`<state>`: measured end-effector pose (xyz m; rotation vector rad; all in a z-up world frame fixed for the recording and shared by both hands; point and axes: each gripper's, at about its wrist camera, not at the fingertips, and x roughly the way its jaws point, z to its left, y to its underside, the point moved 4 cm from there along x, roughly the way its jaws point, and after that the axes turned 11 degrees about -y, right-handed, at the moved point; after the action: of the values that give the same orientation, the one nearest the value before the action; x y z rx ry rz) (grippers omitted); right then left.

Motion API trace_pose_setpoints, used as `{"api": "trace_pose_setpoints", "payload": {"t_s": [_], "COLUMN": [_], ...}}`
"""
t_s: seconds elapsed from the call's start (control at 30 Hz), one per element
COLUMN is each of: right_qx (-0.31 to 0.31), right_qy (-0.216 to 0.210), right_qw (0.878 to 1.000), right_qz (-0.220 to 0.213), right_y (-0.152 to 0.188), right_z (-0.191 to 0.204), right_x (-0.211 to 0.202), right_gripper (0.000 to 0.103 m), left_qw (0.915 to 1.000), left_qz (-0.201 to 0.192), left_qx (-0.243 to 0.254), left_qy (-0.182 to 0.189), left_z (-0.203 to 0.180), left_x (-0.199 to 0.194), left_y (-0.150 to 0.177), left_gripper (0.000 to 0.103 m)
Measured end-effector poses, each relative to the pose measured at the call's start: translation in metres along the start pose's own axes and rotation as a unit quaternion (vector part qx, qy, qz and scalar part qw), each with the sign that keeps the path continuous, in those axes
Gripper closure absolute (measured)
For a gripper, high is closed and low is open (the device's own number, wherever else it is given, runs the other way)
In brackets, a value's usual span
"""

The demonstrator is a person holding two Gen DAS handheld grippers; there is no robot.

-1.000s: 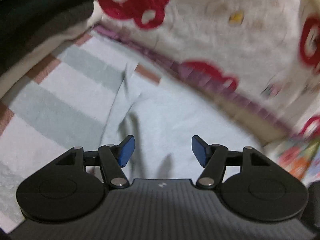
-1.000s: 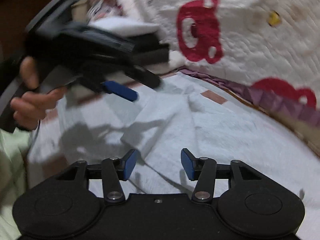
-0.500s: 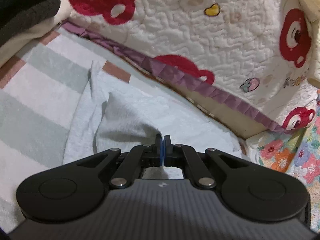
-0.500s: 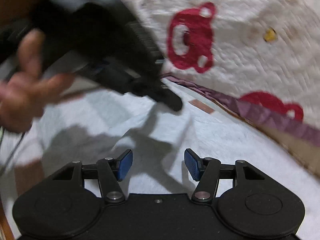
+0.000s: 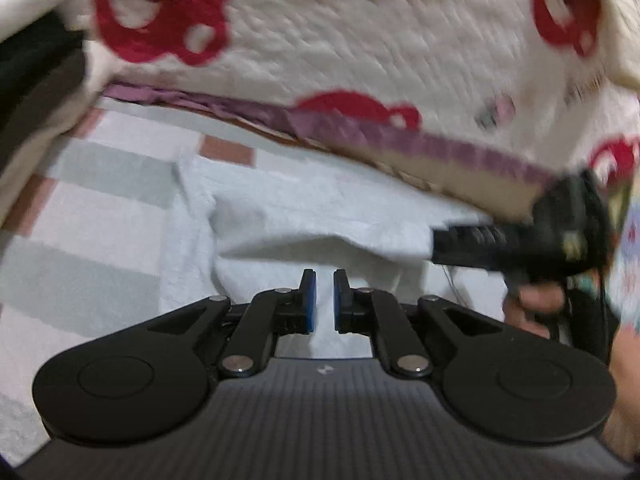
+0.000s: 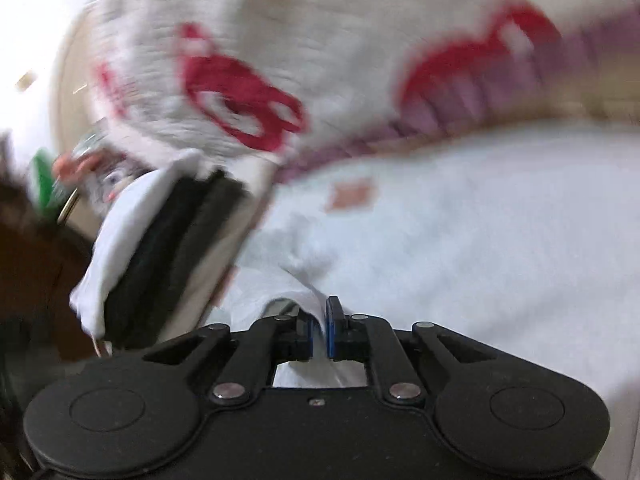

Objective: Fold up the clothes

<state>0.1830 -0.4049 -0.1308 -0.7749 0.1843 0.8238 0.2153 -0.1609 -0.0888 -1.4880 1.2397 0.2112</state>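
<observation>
Underneath, a striped sheet [image 5: 92, 216] meets a bear-print quilt [image 5: 320, 40]; right tool [image 6: 319, 330] pinches white garment [image 6: 460, 240], left tool [image 5: 324, 300] slightly parted.

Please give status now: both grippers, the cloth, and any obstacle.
Left gripper slightly open, nothing pinched. Right gripper shut on white garment. Folded clothes stack close on the left; quilt behind.

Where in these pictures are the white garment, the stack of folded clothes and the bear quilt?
white garment [image 6: 460, 248], right wrist view, flat middle.
stack of folded clothes [image 6: 168, 256], right wrist view, dark layers.
bear quilt [image 5: 360, 40], left wrist view, white quilting.
</observation>
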Motion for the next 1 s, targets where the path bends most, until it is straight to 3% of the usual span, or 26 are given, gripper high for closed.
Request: {"api": "trace_pose_setpoints", "payload": {"t_s": [0.07,0.13,0.2,0.23,0.27,0.33,0.43,0.5,0.53,0.57,0.7,0.8,0.93,1.0], "right_qx": [0.032,0.064,0.075,0.035,-0.008,-0.074,-0.131,-0.148,-0.143,-0.136,-0.118,-0.089,-0.086,-0.084], "right_qy": [0.019,0.038,0.060,0.074,0.087,0.094,0.057,0.044,0.039,0.034,0.013,-0.031,-0.054,-0.042], "right_qw": [0.999,0.997,0.995,0.996,0.996,0.992,0.988,0.986,0.986,0.987,0.989,0.992,0.988,0.989], "right_qz": [0.005,0.010,0.015,0.017,0.018,0.029,0.054,0.067,0.074,0.079,0.086,0.079,0.114,0.117], "right_y": [0.006,0.011,0.017,0.019,0.023,0.026,0.026,0.025,0.024,0.023,0.023,0.027,0.045,0.055], "right_z": [-0.018,-0.035,-0.049,-0.047,-0.044,-0.033,-0.016,-0.008,-0.009,-0.010,-0.008,-0.001,0.008,0.006], "right_x": [-0.008,-0.016,-0.024,-0.030,-0.035,-0.037,-0.029,-0.024,-0.023,-0.021,-0.027,-0.037,-0.027,-0.019], "right_gripper": [0.092,0.087,0.072,0.054,0.051,0.051,0.053,0.070,0.084,0.085,0.081,0.080,0.063,0.057], "left_qw": [0.9990,0.9928,0.9853,0.9819,0.9797,0.9770,0.9677,0.9647,0.9634,0.9622,0.9560,0.9451,0.9456,0.9487], "left_qz": [0.028,0.051,0.068,0.076,0.083,0.081,0.065,0.055,0.052,0.049,0.051,0.078,0.078,0.075], "left_qx": [0.034,0.106,0.150,0.164,0.171,0.180,0.209,0.214,0.214,0.212,0.215,0.243,0.236,0.221], "left_qy": [0.006,-0.023,-0.047,-0.057,-0.064,-0.082,-0.125,-0.143,-0.153,-0.163,-0.193,-0.204,-0.209,-0.213], "left_z": [-0.015,-0.033,-0.043,-0.047,-0.050,-0.052,-0.057,-0.057,-0.056,-0.055,-0.048,-0.049,-0.044,-0.036], "left_x": [0.010,0.020,0.025,0.027,0.026,0.020,0.010,0.009,0.010,0.011,0.017,0.023,0.021,0.022], "left_y": [0.011,0.027,0.041,0.047,0.053,0.063,0.074,0.077,0.077,0.077,0.079,0.089,0.090,0.088], "left_gripper": [0.097,0.090,0.088,0.086,0.085,0.070,0.061,0.059,0.057,0.056,0.056,0.062,0.066,0.058]}}
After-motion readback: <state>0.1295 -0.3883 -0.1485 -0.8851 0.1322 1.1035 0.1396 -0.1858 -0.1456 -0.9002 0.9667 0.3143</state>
